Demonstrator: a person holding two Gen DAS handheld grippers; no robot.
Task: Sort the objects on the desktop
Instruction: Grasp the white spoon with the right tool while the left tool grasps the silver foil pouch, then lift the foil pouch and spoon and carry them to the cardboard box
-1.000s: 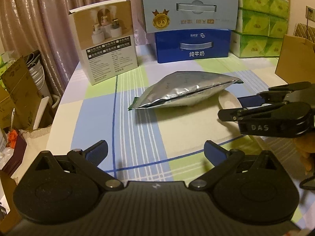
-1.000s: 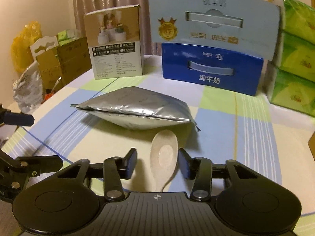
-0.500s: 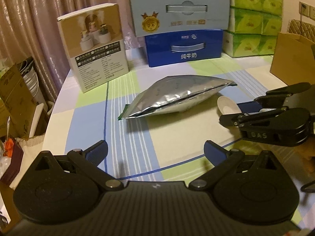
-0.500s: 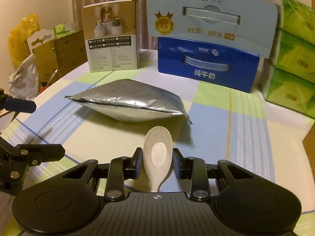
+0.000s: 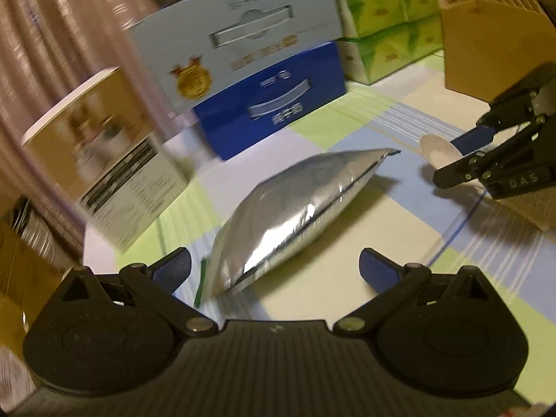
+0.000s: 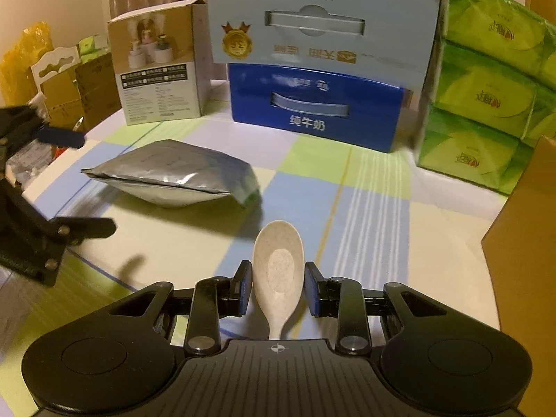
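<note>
The right tool has its two blue pads closed in narrow on a pale speckled spoon, one pad against each side of the bowl's edge; the handle runs back toward the tool body and the bowl faces up, pointing forward over the worktop. In the left wrist view the same spoon shows between that tool's fingers, above the checked cloth.

The left tool is spread wide and holds nothing. Its blue fingertips stand either side of the near end of a silver foil pouch, without touching it. The pouch lies flat on the worktop, to the left of the spoon and a little beyond it.

Behind the pouch stands a blue carton with a pale blue carton stacked on it. To their left is a white product box; to their right, stacked green tissue packs. A brown cardboard box sits at the right edge.
</note>
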